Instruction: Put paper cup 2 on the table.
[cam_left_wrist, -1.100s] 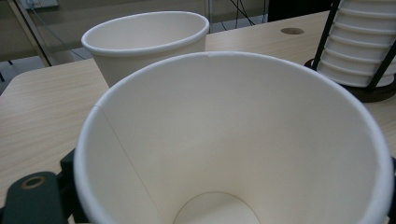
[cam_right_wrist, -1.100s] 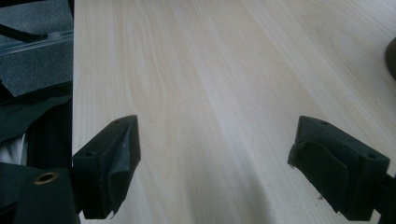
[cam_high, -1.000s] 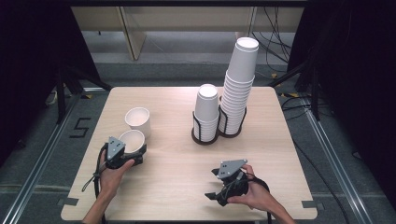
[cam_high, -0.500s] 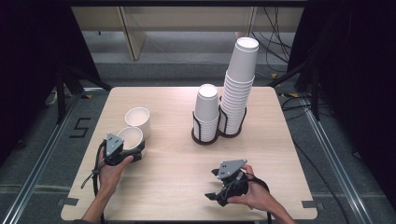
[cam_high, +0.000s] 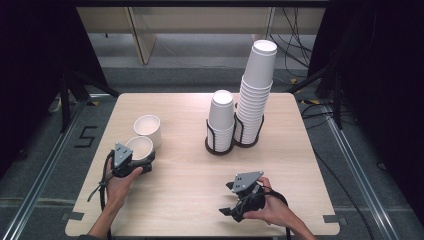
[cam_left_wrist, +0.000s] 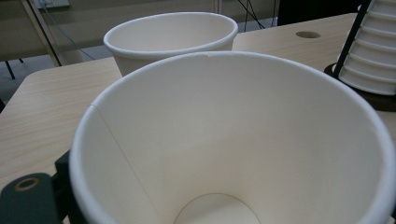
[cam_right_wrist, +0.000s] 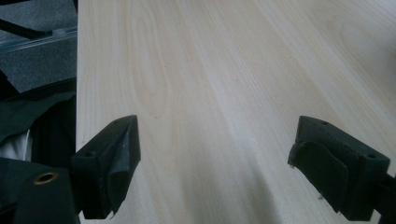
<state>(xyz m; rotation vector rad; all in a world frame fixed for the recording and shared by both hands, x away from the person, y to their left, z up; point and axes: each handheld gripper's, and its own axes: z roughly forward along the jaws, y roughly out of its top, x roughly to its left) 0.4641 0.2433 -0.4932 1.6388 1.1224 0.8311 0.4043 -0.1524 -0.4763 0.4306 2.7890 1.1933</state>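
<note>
On pale wood (cam_high: 190, 170) — round paper cup (cam_high: 140, 147)

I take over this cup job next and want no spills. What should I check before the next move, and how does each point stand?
1. Near cup upright on the table: ok.
2. Left tongs off that cup: cannot tell; the jaws have just been opening, but the cup hides the pads.
3. Far cup upright, with a gap to the near cup: ok.
4. Right tongs open and holding nothing: ok.
5. Short stack and tall stack seated in their holders, well away from both hands: ok.
</note>
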